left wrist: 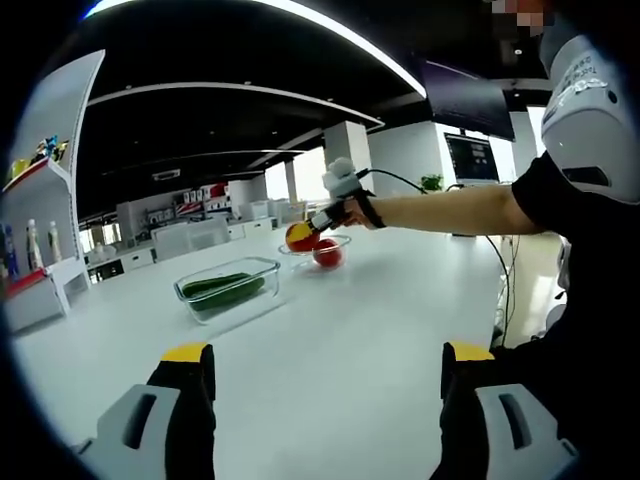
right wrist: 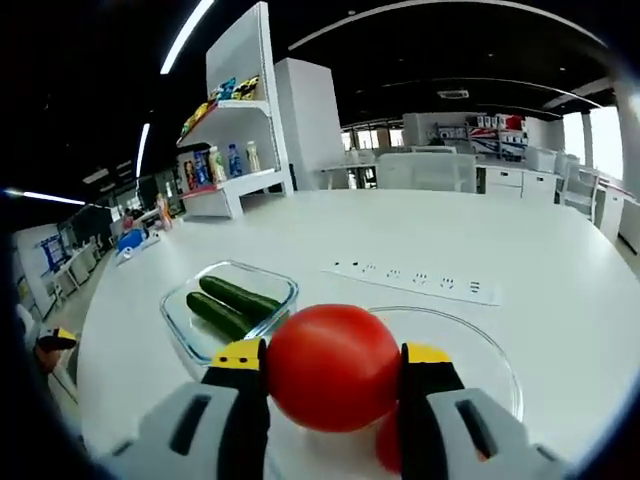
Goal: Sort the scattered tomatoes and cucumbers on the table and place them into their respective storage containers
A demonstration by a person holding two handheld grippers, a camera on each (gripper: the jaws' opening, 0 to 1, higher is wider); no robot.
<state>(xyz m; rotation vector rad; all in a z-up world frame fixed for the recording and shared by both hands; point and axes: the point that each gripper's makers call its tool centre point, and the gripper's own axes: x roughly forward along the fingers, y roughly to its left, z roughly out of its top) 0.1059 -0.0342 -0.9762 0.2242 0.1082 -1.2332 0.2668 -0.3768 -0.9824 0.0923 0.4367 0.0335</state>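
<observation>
holding a tomato (right wrist: 332, 368) clenched between its jaws, the right gripper (right wrist: 333, 372) hangs over the round glass bowl (right wrist: 480, 352) for the drop, cucumbers (right wrist: 232, 303) boxed at ten o'clock, while the left gripper (left wrist: 328, 368) waits released above the table (left wrist: 380, 300).

Glossy smooth tomato (right wrist: 332, 367), clear glass containers (right wrist: 232, 300) (matt white table (right wrist: 560, 260)).

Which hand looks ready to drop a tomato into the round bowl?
The right. Its gripper already clamps a tomato just above the glass bowl. The left gripper is open, holding nothing, farther back on the table.
</observation>
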